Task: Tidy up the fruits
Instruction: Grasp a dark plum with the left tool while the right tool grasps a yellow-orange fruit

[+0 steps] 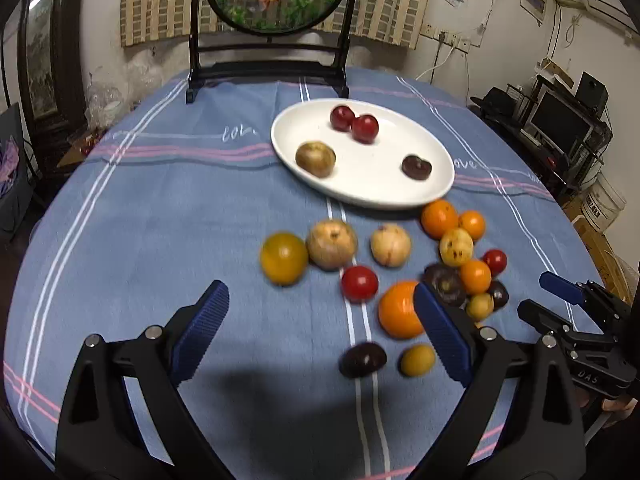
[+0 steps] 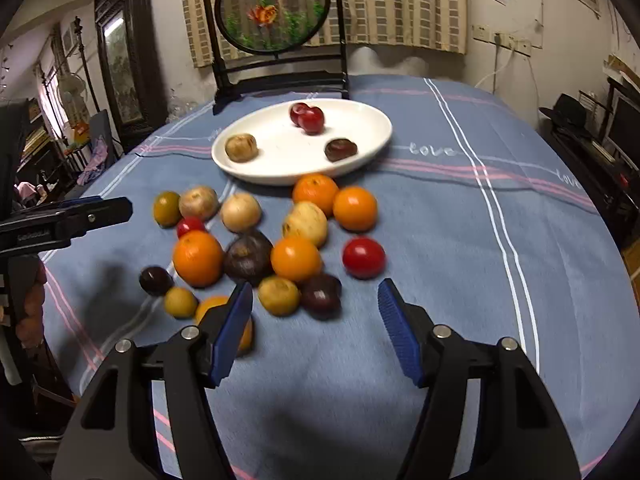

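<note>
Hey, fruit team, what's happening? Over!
Left gripper open, empty. Right gripper open, empty. Four fruits on white plate; pile of fruit waiting on blue tablecloth. Nothing blocking.

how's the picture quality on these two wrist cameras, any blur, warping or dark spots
Left wrist view: loose fruit near the fingers is smeared by motion blur, the white plate sharper; a dark shadow lies on the blue tablecloth between the fingers. Right wrist view: the loose fruit is softly blurred; fisheye bends the cloth's white stripes and blackens the corners; a shadow falls left of the fruit.
</note>
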Demonstrator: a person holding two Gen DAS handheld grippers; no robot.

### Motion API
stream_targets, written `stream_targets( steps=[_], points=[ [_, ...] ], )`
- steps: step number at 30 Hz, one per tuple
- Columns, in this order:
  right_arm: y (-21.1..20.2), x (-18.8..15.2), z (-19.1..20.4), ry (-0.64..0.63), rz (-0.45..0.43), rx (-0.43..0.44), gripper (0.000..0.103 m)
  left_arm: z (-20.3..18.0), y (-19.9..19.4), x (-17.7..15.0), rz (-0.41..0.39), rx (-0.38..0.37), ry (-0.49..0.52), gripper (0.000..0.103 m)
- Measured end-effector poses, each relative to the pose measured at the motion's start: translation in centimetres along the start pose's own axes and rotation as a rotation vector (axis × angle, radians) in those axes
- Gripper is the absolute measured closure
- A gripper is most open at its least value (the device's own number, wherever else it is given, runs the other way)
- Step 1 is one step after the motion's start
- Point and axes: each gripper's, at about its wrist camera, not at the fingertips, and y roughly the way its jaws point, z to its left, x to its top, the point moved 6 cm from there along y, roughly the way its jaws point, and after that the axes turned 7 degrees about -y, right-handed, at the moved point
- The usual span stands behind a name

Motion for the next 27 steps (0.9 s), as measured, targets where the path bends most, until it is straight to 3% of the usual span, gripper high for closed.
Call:
stream_targets(
  steps=[12,17,27],
  points=[
    [0.3,-1.7,1.5,0.002,0.028,0.054,0.037,0.2,1.7,-3.7,0.091,0.009,-0.003,0.008],
    [0.3,-1.9,3.9,-0.079,0.031,0.094,0.037,0.5,1.9,-4.4,0.106,0.010,0.001,0.008],
    [2.4,-2.2,5.7,-0.154,0.110,0.036,0.037,0.9,1.7,-4.9,0.111,-0.001,-0.003,0.008]
  ],
)
